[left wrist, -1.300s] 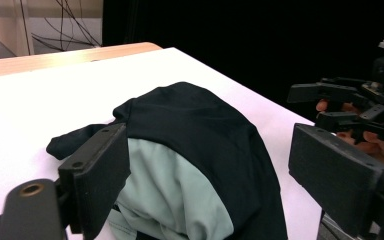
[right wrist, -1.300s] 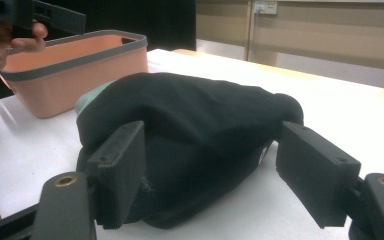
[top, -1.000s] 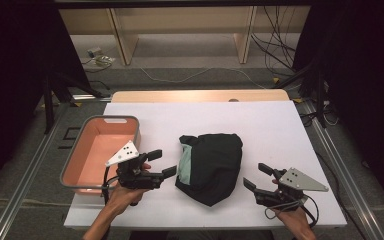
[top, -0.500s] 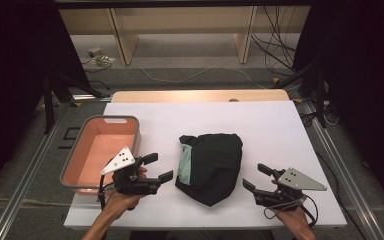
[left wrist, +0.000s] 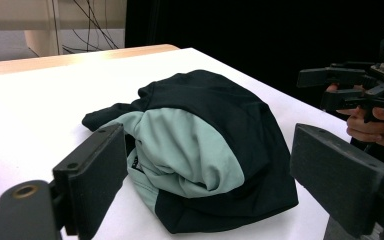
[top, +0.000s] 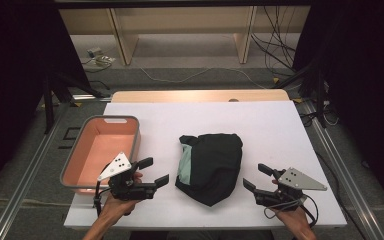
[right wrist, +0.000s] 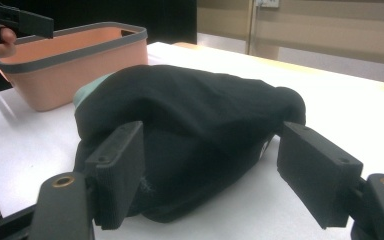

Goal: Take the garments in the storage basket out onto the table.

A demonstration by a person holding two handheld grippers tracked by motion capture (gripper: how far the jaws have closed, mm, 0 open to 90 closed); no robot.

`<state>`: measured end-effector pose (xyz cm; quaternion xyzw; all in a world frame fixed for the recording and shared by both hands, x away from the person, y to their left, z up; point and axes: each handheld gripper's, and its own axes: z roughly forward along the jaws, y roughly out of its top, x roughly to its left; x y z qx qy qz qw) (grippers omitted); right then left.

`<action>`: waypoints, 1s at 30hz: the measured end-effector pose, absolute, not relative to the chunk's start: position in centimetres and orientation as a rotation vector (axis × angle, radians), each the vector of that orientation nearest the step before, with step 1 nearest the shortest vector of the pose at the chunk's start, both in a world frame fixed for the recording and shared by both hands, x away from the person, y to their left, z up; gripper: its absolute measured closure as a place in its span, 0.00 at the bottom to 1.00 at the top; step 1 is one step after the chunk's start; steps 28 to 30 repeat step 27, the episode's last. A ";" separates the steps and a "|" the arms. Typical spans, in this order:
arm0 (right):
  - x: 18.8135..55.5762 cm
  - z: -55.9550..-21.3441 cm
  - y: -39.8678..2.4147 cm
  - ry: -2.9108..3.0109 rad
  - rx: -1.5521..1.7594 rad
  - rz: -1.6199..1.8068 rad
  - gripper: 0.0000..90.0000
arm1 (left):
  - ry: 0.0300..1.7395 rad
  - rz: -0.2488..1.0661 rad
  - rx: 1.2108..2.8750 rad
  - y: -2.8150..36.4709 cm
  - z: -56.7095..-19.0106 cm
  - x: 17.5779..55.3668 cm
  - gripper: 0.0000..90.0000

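White table (top: 280, 125), with a bare wooden strip (top: 200, 95) along the far edge. Pink basket (top: 130, 131) lies near-left. Bundled black and pale green garment (top: 215, 165) lies centre, toward near edge, apart from basket.

black garment (top: 211, 167) w/ pale green panel, crumpled into a rounded heap, lying on white table (top: 260, 125) near front edge, approx mid-table, right of pink bin (top: 132, 145)

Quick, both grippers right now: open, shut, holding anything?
Left gripper: open, holding nothing, short of the black and green garment.
Right gripper: open, holding nothing, also clear of the garment.
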<state>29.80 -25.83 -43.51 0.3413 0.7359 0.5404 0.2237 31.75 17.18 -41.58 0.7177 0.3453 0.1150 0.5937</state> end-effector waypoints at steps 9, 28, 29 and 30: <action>29.8 -43.5 -25.8 2.032 0.935 1.493 0.31 | 0.801 0.271 1.675 17.0 -41.7 31.8 0.16; 29.8 -43.5 -25.8 2.032 0.936 1.494 0.31 | 0.810 0.277 1.648 17.2 -41.6 31.9 0.16; 29.8 -43.5 -25.8 2.032 0.936 1.494 0.31 | 0.810 0.277 1.648 17.2 -41.6 31.9 0.16; 29.8 -43.5 -25.8 2.032 0.936 1.494 0.31 | 0.810 0.277 1.648 17.2 -41.6 31.9 0.16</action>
